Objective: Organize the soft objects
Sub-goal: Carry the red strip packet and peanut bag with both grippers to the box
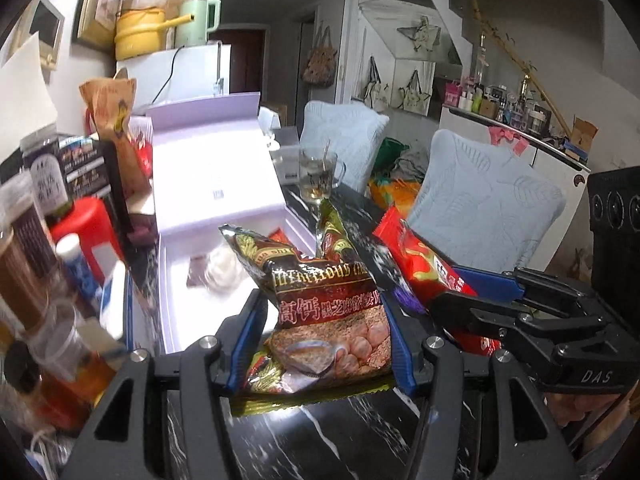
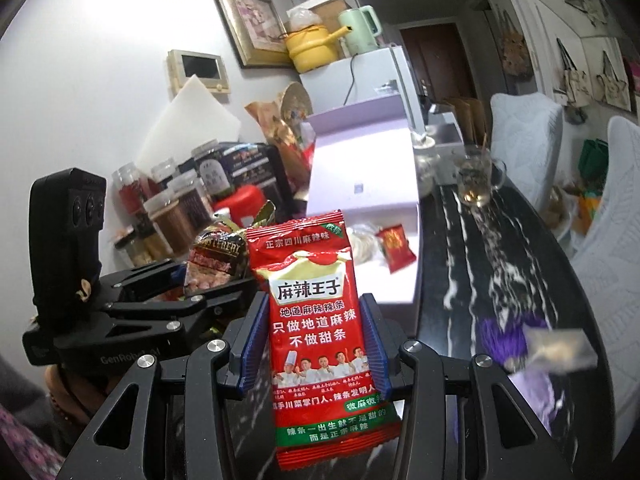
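My left gripper [image 1: 320,336] is shut on a dark brown cereal packet [image 1: 320,304] and holds it above the black marble table, just before the open lilac box [image 1: 224,184]. My right gripper [image 2: 314,340] is shut on a red spicy-snack packet [image 2: 320,320], held upright. In the left wrist view the right gripper [image 1: 472,292] and its red packet [image 1: 416,256] are close on the right. In the right wrist view the left gripper [image 2: 200,300] and the cereal packet [image 2: 216,260] are on the left. Inside the box lie a small red packet [image 2: 394,246] and a pale wrapped item [image 2: 362,244].
Jars and bottles [image 1: 36,248] and a red container [image 1: 90,224] crowd the table's left side. A glass mug [image 1: 320,178] stands beyond the box. A purple tassel and small packet [image 2: 532,344] lie on the table [image 2: 480,264]. Two light-blue cushioned chairs [image 1: 480,200] stand to the right.
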Motion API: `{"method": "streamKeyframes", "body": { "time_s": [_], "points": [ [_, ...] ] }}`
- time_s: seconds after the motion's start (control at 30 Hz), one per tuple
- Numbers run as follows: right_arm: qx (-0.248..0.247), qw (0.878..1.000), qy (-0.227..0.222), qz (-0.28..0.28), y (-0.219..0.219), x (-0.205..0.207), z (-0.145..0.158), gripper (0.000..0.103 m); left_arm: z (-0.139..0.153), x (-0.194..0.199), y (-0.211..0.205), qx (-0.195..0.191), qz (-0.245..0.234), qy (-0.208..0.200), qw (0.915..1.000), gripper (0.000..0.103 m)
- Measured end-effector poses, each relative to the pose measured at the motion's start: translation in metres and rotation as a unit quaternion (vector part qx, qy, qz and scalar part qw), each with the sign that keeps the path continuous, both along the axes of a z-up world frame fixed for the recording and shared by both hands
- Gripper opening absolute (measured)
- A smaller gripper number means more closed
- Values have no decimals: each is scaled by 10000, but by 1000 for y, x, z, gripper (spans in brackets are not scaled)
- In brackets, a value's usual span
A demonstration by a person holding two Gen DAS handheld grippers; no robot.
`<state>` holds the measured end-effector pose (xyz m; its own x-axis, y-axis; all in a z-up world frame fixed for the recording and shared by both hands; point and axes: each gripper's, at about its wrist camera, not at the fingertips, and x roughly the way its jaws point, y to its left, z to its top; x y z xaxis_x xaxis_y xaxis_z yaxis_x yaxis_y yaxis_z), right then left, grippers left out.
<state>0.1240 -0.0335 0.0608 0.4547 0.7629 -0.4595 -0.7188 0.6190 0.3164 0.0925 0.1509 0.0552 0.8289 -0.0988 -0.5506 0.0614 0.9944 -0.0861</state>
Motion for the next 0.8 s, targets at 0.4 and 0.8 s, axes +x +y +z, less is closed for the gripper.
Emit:
{"method": "streamKeyframes", "body": {
  "time_s": [0.4, 0.8],
  "points": [
    [28, 9992, -369, 126, 39, 51, 30, 44, 23, 48, 36, 33, 312, -482, 9983, 56],
    [-89, 9990, -437, 70, 76, 114, 33, 44, 28, 110, 73, -27, 773, -632, 9950, 56]
  ]
}}
